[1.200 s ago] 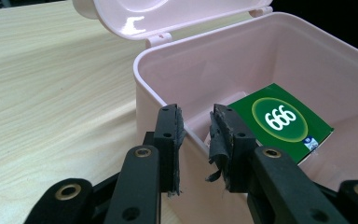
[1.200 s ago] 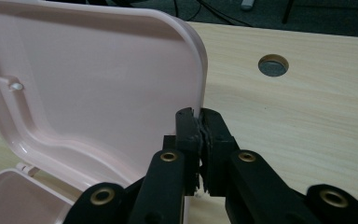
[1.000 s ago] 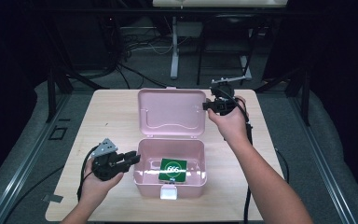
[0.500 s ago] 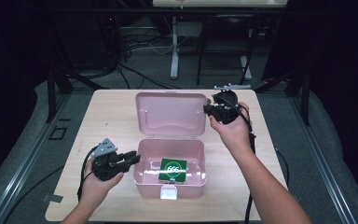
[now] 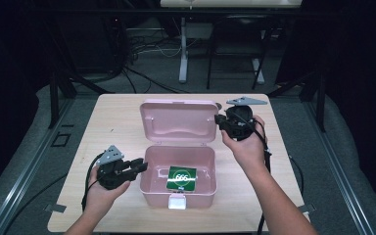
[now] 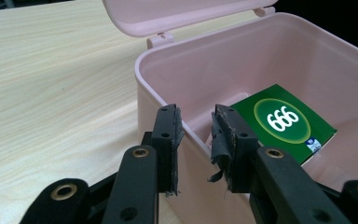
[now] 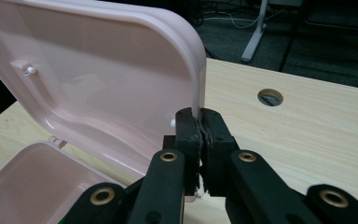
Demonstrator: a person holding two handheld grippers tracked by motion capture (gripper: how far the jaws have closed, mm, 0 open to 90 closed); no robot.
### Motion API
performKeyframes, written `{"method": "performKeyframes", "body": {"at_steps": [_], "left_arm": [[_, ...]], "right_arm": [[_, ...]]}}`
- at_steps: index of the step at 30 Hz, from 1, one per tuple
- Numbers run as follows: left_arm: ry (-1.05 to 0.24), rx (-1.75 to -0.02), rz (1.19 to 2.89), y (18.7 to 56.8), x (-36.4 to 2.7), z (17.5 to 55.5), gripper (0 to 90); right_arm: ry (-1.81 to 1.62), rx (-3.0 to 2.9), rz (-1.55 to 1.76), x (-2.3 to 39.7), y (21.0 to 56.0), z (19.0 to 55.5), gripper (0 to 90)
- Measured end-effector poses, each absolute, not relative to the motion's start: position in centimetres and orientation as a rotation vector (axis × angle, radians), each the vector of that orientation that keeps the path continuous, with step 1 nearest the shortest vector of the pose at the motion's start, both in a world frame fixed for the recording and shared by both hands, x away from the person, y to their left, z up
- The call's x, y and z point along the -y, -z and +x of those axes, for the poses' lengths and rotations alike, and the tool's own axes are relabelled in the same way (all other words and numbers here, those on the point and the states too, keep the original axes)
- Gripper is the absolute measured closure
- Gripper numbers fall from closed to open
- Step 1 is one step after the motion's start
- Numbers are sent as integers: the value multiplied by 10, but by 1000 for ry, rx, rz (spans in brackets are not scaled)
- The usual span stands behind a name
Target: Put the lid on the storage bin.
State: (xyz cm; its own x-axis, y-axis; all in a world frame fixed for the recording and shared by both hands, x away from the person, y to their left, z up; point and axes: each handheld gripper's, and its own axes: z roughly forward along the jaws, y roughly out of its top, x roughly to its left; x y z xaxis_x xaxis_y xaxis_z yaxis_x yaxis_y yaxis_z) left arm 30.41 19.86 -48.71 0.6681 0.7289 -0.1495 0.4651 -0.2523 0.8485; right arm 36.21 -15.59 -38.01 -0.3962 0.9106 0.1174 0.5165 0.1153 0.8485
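A pink plastic box point(image 5: 178, 193) stands open mid-table, its lid point(image 5: 178, 120) tilted up behind it. A green card point(image 5: 181, 178) marked 666 lies flat inside. My left gripper point(image 5: 141, 166) sits at the box's left wall; in the left gripper view its jaws point(image 6: 196, 135) stand apart astride the rim of the box point(image 6: 242, 60), with the card point(image 6: 284, 121) just beyond. My right gripper point(image 5: 219, 120) is at the lid's right edge. The right gripper view shows that gripper point(image 7: 200, 123) shut on the edge of the lid point(image 7: 98, 79).
The wooden table point(image 5: 117, 122) has bare room left and right of the box. A round cable hole point(image 7: 270, 97) lies right of the lid. A white latch point(image 5: 177, 201) hangs on the box front. Dark floor with cables and a white stand point(image 5: 182, 49) lie beyond.
My right gripper has come toward the person with the lid's edge in it, and the lid has swung up from lying back. The left gripper has stayed at the box's left wall.
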Motion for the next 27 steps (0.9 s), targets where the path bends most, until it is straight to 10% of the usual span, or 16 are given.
{"method": "performKeyframes", "body": {"at_steps": [27], "left_arm": [[-463, -887, 1866, 423, -204, 317, 635]], "right_arm": [[-1281, -1901, 1305, 159, 393, 322, 856]]}}
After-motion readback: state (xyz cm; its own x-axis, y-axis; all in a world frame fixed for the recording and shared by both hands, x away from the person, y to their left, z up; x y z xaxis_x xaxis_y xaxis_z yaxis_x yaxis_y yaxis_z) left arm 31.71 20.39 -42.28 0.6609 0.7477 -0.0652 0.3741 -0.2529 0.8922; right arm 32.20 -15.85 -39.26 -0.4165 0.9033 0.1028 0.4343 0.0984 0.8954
